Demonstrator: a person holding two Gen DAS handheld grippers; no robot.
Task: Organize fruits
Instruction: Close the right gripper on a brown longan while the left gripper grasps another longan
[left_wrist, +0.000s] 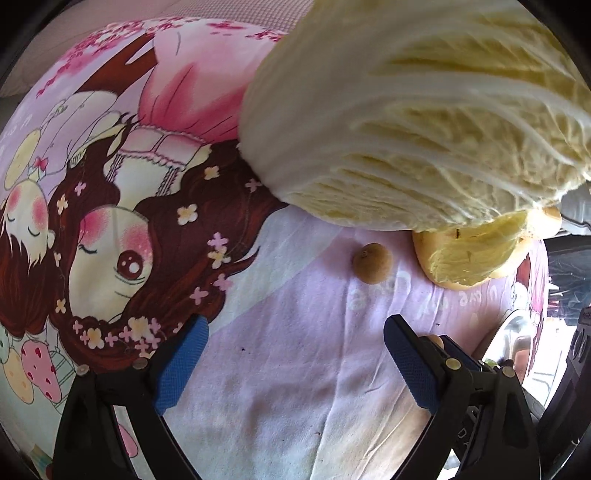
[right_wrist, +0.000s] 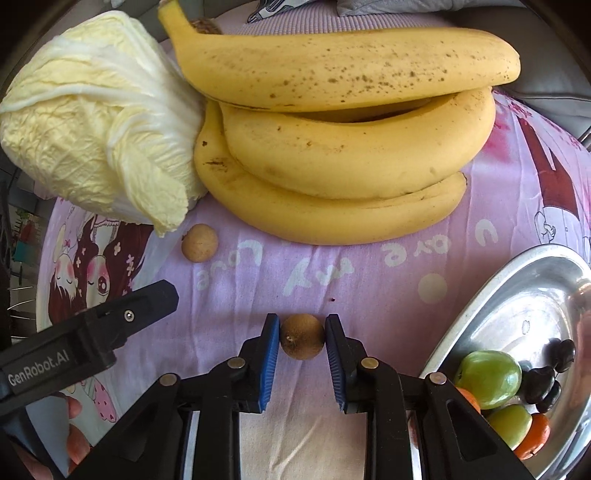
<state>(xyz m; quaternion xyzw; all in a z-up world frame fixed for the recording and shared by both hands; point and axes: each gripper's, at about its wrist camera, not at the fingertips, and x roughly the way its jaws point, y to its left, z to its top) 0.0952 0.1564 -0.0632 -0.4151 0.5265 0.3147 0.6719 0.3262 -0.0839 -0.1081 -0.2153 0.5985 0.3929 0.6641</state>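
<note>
Open tongs (left_wrist: 295, 365); longan (left_wrist: 372, 267) beyond

White lettering "GenRobot.AI" stood on the black body of the left gripper (right_wrist: 85, 334), seen in the right wrist view. The pink cloth (right_wrist: 369, 288) carried pale printed script, upside down to the camera, reading roughly "u are my Love"; the reading was uncertain.
</note>
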